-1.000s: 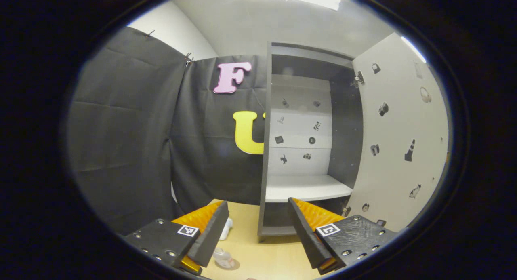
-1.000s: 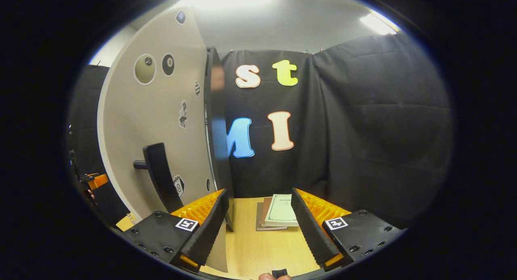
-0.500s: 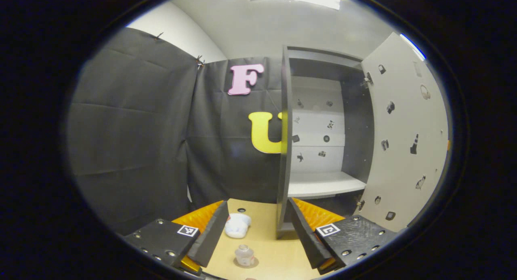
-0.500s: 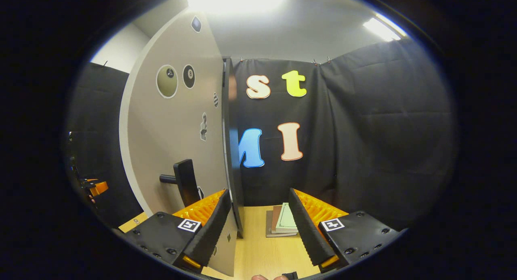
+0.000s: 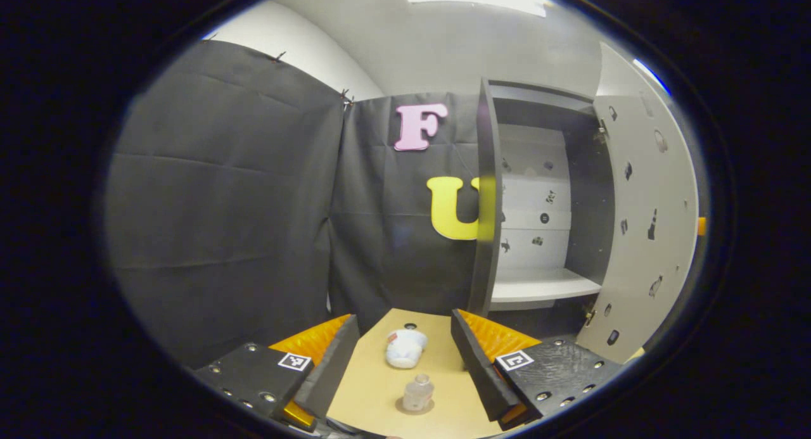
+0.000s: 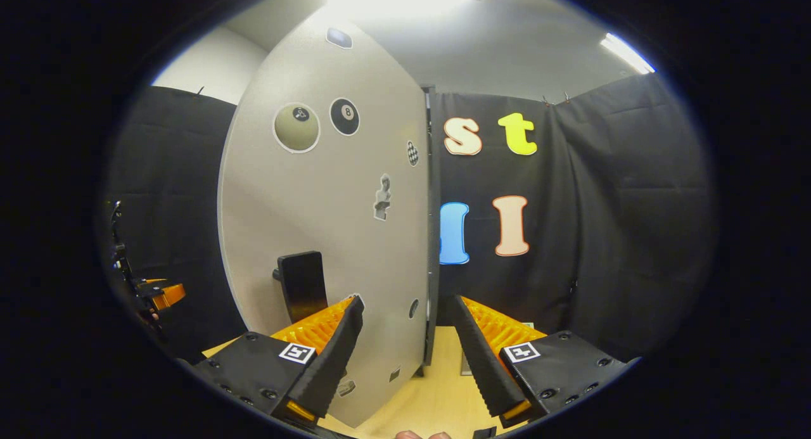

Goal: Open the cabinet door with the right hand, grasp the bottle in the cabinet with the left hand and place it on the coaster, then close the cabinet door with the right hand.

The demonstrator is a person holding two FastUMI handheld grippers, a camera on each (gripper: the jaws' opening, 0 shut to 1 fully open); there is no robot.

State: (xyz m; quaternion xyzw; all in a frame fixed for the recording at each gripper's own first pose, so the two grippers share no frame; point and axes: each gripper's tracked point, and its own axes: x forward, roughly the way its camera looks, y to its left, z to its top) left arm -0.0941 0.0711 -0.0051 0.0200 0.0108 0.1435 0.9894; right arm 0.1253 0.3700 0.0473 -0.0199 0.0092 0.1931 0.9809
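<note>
A small clear bottle (image 5: 418, 391) stands upright on a round coaster (image 5: 415, 406) on the wooden table (image 5: 374, 388). It sits low between the fingers of my left gripper (image 5: 403, 317), which is open and holds nothing. The dark cabinet (image 5: 485, 204) stands at the right with its pale door (image 5: 643, 223) swung out and its white shelf (image 5: 538, 286) bare. In the right gripper view the door (image 6: 329, 223) fills the left half, its dark handle (image 6: 303, 286) just above my left finger. My right gripper (image 6: 407, 299) is open, its fingers straddling the door's free edge without pressing on it.
A white crumpled object (image 5: 405, 348) lies on the table beyond the bottle. Black cloth walls close in the left and the back. The other gripper (image 6: 158, 294) shows small at the far left of the right gripper view.
The left gripper view has swung left, so the cabinet slid right and the bottle on its coaster came between the fingers. The door has turned broader toward my right gripper, covering the books.
</note>
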